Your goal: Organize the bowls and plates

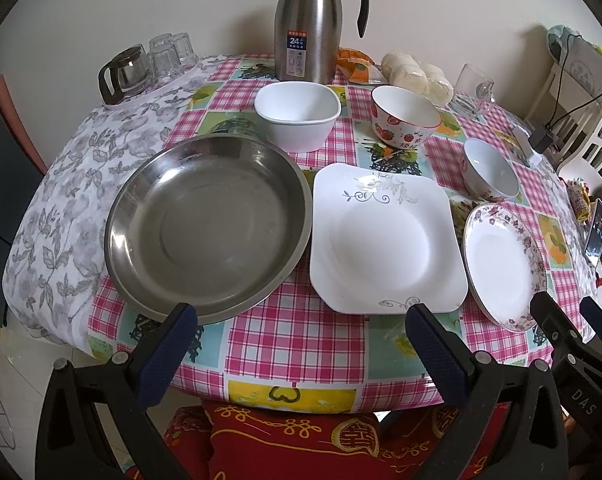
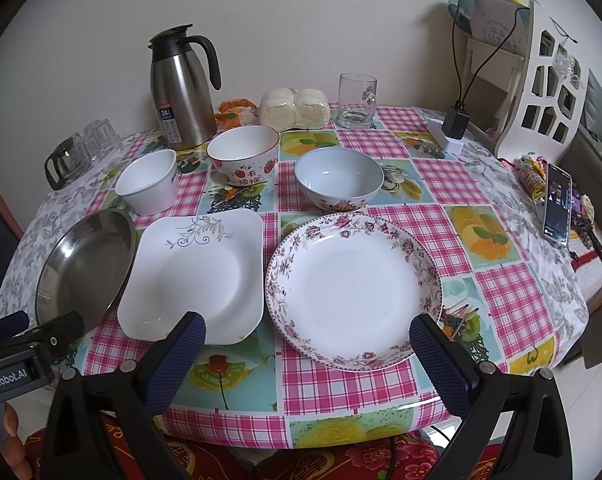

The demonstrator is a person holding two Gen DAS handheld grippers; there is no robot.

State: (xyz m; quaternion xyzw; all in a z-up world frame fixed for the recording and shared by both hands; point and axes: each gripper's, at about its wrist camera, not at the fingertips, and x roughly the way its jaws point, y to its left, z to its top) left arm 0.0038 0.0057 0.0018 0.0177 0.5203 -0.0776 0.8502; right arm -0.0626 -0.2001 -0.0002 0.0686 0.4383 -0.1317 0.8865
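Behind the plates (image 2: 355, 292), thermos (image 2: 183, 92) and glass (image 2: 356, 101) stand; both jaws wide.

A home dining table (image 2: 341, 396) is suggested by the checked oilcloth, a flask (image 2: 181, 92), buns (image 2: 293, 108) and a phone (image 2: 557, 204).

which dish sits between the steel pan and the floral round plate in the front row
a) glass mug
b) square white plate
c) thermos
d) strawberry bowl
b: the square white plate lies in the front row with the steel pan on its left and the floral round plate on its right; the strawberry bowl stands in the row behind.
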